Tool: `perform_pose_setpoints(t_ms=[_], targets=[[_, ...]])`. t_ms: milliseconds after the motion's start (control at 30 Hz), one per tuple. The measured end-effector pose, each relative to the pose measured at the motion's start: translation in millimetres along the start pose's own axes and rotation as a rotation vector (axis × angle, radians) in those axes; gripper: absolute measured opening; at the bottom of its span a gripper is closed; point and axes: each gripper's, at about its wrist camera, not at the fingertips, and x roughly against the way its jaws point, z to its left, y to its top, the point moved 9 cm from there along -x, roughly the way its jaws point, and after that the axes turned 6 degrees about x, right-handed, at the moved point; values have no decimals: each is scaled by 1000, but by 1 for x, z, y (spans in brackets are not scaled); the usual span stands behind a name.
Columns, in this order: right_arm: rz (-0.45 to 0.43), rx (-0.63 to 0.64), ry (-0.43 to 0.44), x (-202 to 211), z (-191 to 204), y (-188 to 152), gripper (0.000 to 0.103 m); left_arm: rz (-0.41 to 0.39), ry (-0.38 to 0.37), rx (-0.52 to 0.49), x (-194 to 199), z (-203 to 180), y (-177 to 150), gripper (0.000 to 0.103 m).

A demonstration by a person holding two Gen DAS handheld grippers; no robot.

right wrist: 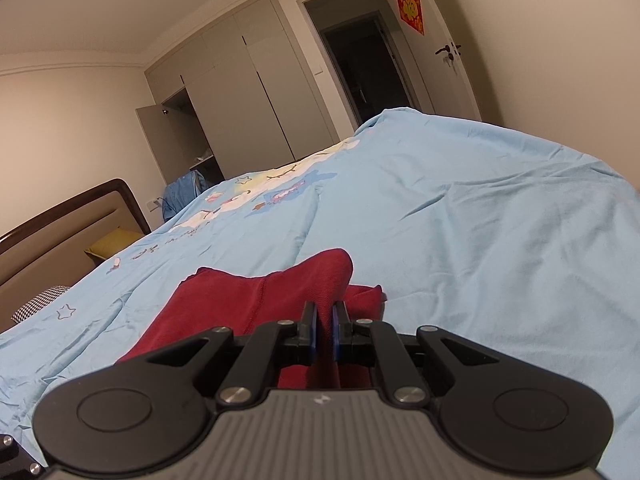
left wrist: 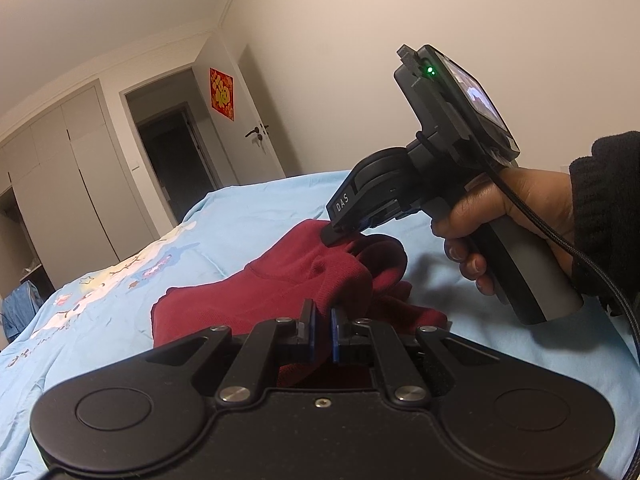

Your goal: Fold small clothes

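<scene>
A dark red garment (left wrist: 280,280) lies bunched on the light blue bedsheet (left wrist: 248,216). At the bottom of the left wrist view, my left gripper (left wrist: 323,320) is shut on a raised fold at the garment's near edge. A hand in a black sleeve holds my right gripper (left wrist: 335,236), which pinches the cloth's far upper edge and lifts it into a peak. The right wrist view shows the same garment (right wrist: 248,300) running from its left part up between the fingers of my right gripper (right wrist: 324,316), which is shut on it. The sheet (right wrist: 460,220) stretches beyond.
A grey wardrobe (right wrist: 248,92) with one door open and a dark doorway (right wrist: 360,64) stand past the bed. A wooden headboard (right wrist: 60,216), a yellow pillow (right wrist: 112,242) and a checked cloth (right wrist: 40,300) are at the left. A blue item (right wrist: 182,194) sits beside the bed.
</scene>
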Motion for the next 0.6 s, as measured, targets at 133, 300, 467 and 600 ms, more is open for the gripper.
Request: perform_pose_setpoints(t_ms=[133, 300, 467, 600], targets=[[6, -6, -2, -1, 0, -2, 9, 7, -5, 1, -2, -1, -2, 7], [33, -13, -17, -7, -3, -7, 11, 32, -23, 21, -5, -1, -2, 10], [52, -18, -50, -9, -8, -12, 18, 48, -85, 162, -1, 14, 9, 18], [64, 10, -59, -5, -8, -14, 46, 30, -122, 285, 10, 34, 20, 48]])
